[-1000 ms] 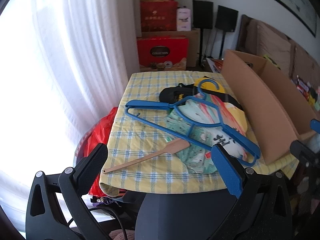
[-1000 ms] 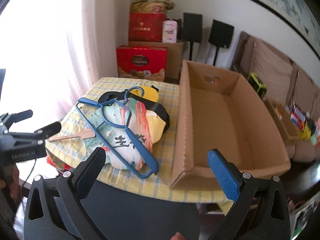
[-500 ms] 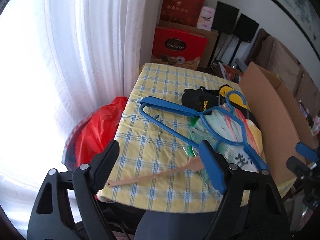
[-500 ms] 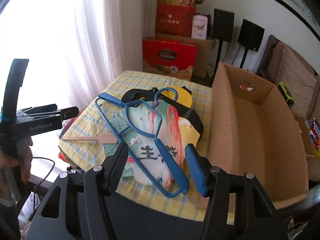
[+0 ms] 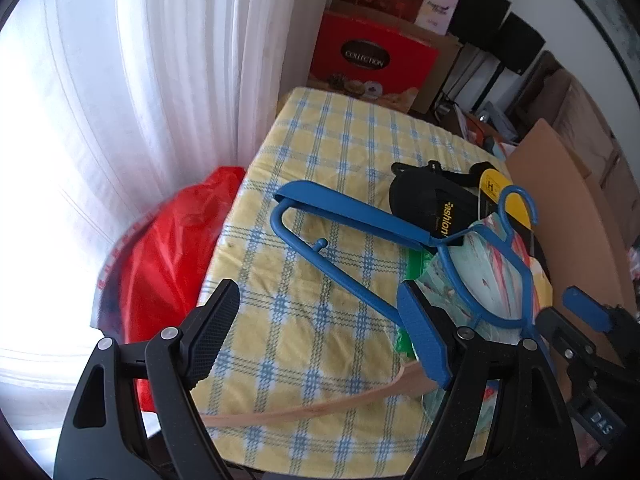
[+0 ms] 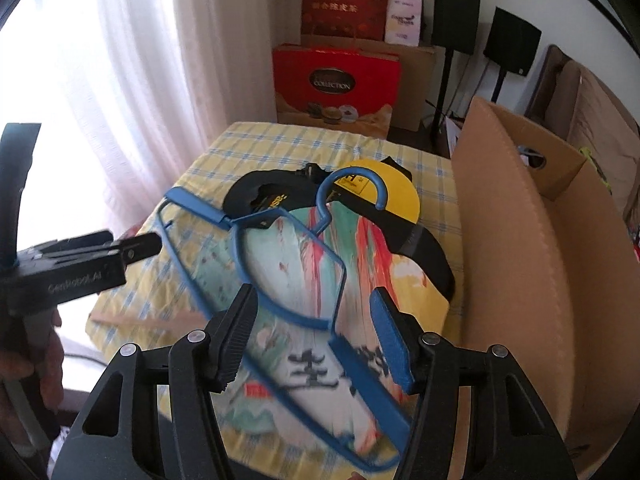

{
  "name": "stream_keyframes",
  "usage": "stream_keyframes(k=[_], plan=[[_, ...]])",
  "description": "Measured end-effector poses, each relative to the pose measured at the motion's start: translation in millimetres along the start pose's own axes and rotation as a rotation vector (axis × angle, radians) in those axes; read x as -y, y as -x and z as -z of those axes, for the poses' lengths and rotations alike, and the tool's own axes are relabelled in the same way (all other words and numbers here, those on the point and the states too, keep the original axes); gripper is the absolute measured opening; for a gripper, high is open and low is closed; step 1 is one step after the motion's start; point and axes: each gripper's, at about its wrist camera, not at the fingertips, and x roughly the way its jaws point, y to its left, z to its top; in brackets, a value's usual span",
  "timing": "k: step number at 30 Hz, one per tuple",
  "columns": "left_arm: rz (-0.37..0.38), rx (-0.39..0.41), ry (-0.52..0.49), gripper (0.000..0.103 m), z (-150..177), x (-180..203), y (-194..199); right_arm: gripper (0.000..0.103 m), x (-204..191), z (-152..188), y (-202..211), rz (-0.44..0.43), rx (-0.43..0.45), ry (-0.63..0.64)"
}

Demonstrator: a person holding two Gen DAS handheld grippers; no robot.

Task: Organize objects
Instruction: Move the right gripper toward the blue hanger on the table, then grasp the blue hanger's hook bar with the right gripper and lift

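A blue clothes hanger (image 5: 352, 208) lies on the check-cloth table (image 5: 340, 132), across a colourful printed bag (image 5: 496, 280) and a black pouch (image 5: 424, 200). A wooden spatula (image 5: 320, 404) lies near the front edge. My left gripper (image 5: 320, 340) hovers open over the cloth just above the spatula, with nothing between its fingers. My right gripper (image 6: 316, 340) is open above the printed bag (image 6: 360, 248). The hanger (image 6: 200, 206) has its lower arm running beneath the gap between the fingers, untouched. The left gripper (image 6: 132, 248) shows at the left edge in the right wrist view.
An open cardboard box (image 6: 520, 220) stands along the table's right side. A red plastic bag (image 5: 168, 248) sits beside the table by the white curtain. Red gift boxes (image 6: 336, 80) and black speakers stand behind. A yellow item (image 6: 384, 192) lies under the hanger hook.
Both grippers have come down and forward toward the table. Their jaws have narrowed from wide open. The right one now sits over the hanger and bag, the left over the spatula.
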Motion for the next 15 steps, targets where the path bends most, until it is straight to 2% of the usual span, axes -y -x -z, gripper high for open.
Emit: stream_keyframes(k=[5,9,11,15], plan=[[0.033,-0.030,0.014,0.072,-3,3,-15,0.048,10,-7,-24,0.024,-0.030,-0.035],[0.042,-0.052,0.020,0.059,-3,4,-24,0.044,18,-7,-39,-0.018,-0.067,-0.073],[0.056,-0.064,0.030,0.055,-4,4,-29,0.041,21,-7,-44,-0.044,-0.084,-0.092],[0.093,-0.086,0.056,0.045,-4,2,-38,0.037,22,-9,-47,-0.065,-0.072,-0.099]])
